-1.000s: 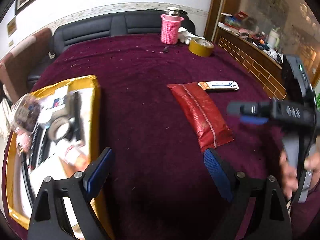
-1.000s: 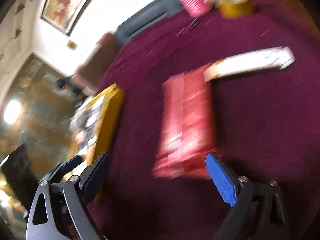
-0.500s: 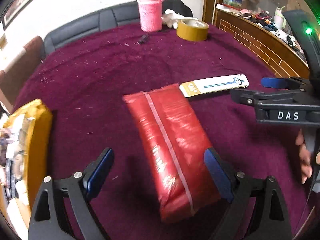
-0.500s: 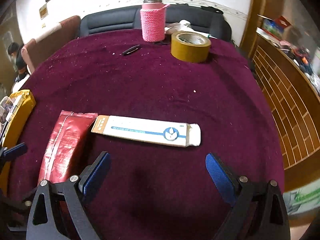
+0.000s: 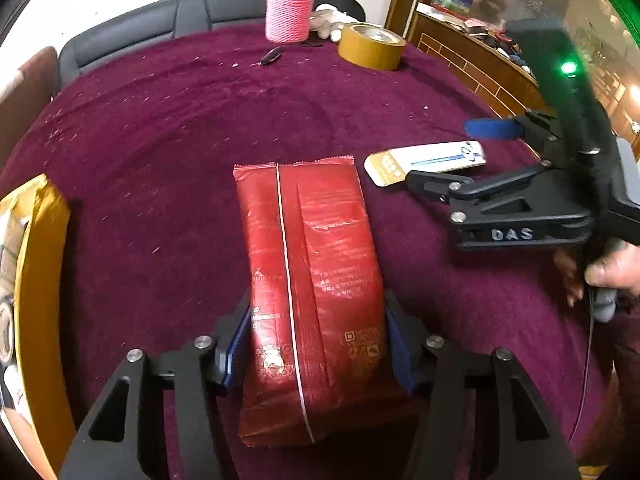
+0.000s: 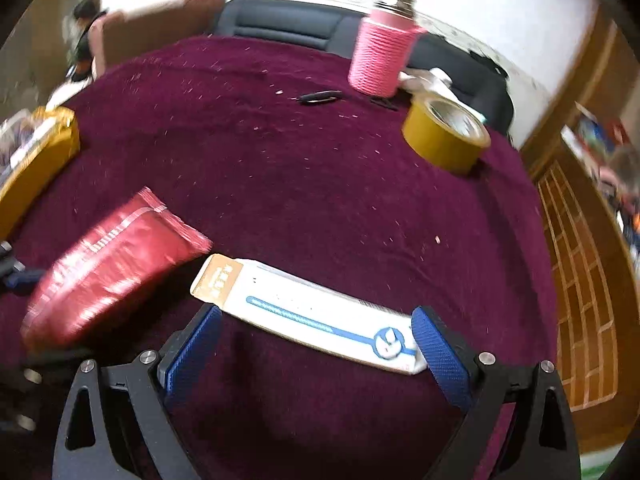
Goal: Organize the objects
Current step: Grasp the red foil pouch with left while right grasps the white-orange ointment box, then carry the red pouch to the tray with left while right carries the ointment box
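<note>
A maroon velvet surface (image 5: pixel 168 128) carries the things. The left gripper (image 5: pixel 316 340), jaws just closing, clamps the glossy red foil packet (image 5: pixel 312 264). Only the right wrist view shows the right gripper (image 6: pixel 316 344), jaws wide apart, straddling the long white-and-blue carton (image 6: pixel 308 316).

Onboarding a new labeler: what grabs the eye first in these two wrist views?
The red foil packet lying lengthwise on the maroon tablecloth, with the left gripper jaws just closed onto its sides near the near end. Next, the long white-and-blue box beside the packet, lying between the right gripper open jaws. At the far edge stand a pink rope-wrapped bottle and a yellow tape roll.
</note>
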{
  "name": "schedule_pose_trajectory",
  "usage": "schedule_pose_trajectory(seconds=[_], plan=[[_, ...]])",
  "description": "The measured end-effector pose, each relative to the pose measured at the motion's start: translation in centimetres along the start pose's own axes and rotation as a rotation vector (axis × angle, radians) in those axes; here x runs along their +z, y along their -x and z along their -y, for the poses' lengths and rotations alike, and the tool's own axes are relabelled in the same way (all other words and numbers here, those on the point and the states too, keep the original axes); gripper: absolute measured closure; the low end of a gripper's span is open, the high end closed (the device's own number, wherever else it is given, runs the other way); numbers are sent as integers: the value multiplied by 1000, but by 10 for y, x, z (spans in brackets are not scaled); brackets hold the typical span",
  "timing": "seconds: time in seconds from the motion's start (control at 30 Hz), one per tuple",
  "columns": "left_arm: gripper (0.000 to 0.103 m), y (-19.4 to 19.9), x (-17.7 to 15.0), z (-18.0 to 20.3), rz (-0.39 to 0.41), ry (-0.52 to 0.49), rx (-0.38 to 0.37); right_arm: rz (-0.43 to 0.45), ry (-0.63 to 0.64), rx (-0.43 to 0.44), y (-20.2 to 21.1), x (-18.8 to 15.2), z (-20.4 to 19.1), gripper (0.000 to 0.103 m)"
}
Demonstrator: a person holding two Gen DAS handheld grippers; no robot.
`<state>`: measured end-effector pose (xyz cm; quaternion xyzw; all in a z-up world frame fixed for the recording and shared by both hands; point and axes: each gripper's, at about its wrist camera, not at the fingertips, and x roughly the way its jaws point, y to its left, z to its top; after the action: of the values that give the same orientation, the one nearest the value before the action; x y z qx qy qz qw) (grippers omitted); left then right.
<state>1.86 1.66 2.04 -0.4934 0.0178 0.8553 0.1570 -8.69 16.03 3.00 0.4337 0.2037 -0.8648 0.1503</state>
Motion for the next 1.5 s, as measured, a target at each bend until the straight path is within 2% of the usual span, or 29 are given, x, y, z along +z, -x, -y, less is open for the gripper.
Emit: schedule_pose_trajectory(seconds=[0.17,0.23,0.27,0.33,0.37,0.47,0.6,0.63,0.67,0.7,0.73,0.8,0.97,1.1,1.3,1.5], plan=[[47,10,-14,-6,-18,-15,2,-25,103,-1,-15,6,-8,5],[47,13,-18,-8,-23,-15,7,-24,107,28,-19,8,-3,5],[46,14,-19,-9,-24,-17,11,-39,78,57,-22,10,2,5],[45,12,-20,-8,-29,-30,27,-108,-82,164,-32,9,21,8],[44,10,-20,-6,-35,-42,38,-110,-140,191,-33,7,28,12],[37,4,-18,4,-41,-89,87,-108,-168,156,-25,1,29,25],[28,-2,-14,6,12,-88,101,-112,-209,131,-10,-10,25,48],[30,-3,-13,6,25,-85,106,-110,-216,125,-8,-13,24,56],[46,-2,-13,6,40,-80,108,-107,-227,118,-4,-16,21,62],[52,1,-13,5,51,-76,92,-107,-236,115,-2,-18,21,74],[54,5,-14,2,48,-59,65,-107,-245,110,0,-21,19,79],[58,15,-18,-6,54,-19,16,-103,-277,128,2,-24,17,82],[58,55,-35,-26,113,53,-34,-44,-356,190,33,-36,7,83],[58,101,-49,-45,206,90,-45,21,-404,259,65,-34,-5,83],[58,170,-81,-89,332,158,13,103,-405,377,113,-15,-47,83],[58,209,-122,-157,390,277,112,138,-351,477,139,10,-116,82]])
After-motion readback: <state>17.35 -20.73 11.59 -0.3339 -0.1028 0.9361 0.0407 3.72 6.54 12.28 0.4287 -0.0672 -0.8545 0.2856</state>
